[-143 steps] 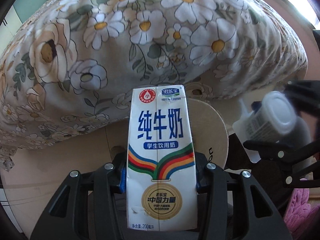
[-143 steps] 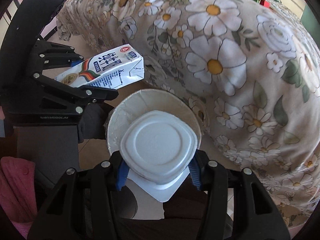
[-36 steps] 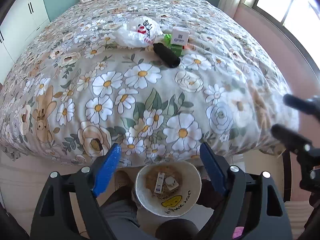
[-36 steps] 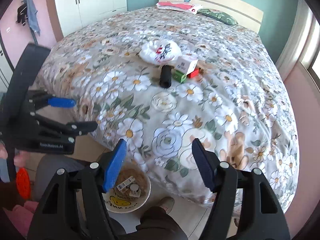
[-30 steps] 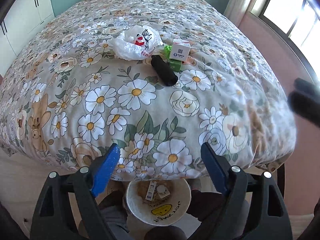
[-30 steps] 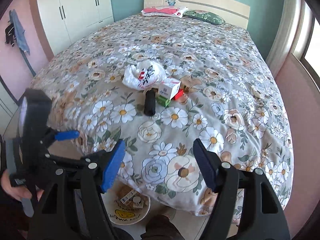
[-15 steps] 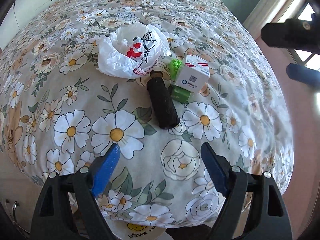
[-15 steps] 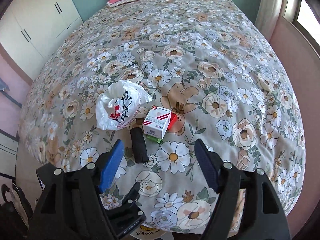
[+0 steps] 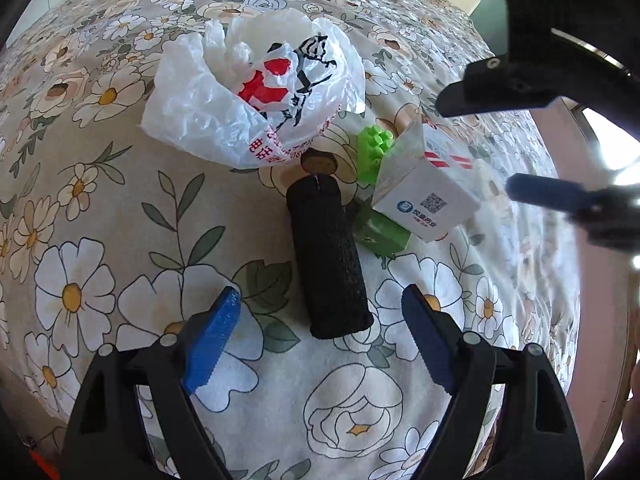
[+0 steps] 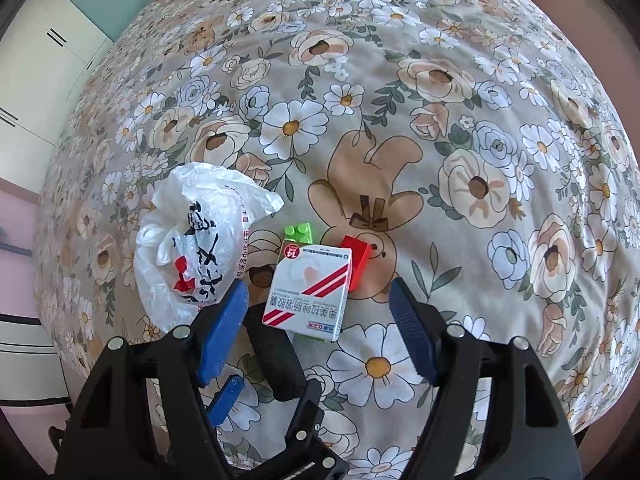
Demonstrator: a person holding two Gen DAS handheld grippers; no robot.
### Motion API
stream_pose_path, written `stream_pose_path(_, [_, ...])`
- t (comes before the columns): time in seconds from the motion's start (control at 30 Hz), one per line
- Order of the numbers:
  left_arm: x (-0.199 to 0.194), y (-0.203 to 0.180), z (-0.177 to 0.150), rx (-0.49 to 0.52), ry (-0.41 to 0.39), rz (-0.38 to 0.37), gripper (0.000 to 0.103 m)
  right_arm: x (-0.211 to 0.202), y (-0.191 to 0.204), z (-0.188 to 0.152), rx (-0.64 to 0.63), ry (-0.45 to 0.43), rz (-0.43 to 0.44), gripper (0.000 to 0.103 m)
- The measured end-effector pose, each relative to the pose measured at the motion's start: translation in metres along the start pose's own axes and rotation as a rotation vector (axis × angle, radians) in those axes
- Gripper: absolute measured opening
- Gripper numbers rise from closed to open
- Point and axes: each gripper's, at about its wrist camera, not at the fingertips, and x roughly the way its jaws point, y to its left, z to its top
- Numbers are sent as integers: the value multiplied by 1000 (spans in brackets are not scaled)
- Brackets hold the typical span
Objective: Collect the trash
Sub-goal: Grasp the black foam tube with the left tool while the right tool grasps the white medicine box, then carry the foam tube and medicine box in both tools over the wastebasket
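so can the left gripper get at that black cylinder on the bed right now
Probably yes: the left gripper is open, and the black cylinder lies just ahead between its fingers with nothing over it.

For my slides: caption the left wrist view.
Open left gripper poised over black foam roll on floral bedspread.

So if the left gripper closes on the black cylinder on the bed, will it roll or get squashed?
The black cylinder lies on its side, so a push may roll it. Its rough, foam-like surface suggests it is light, compressible and not slippery. The left gripper is open just in front of it.
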Motion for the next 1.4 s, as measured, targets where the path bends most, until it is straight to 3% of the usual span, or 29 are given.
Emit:
stream_pose_path(0.2, [10, -4, 7, 10, -13, 30, 84, 21, 4, 7, -20, 33, -52, 73])
stream_pose_path(0.33, [19, -14, 10, 74, 6, 79, 62, 29, 8, 8, -60, 44, -83, 69])
stream_pose_path(0.4, [23, -15, 12, 72, 15, 71, 51, 33, 9, 8, -73, 59, -78, 50])
stream_pose_path(0.47, [27, -15, 14, 63, 24, 56, 38, 39, 10, 8, -80, 75, -79, 45])
stream_pose_path(0.8, [24, -25, 13, 123, 11, 70, 35, 28, 3, 7, -77, 39, -54, 44])
stream_pose_path(1.07, [-35, -28, 16, 242, -62, 110, 35, -30, 12, -2, -188, -62, -65, 44])
stream_pose_path(1.4, [-167, -23, 18, 375, -248, 193, 35, -151, 27, -52, -368, -231, -82, 44])
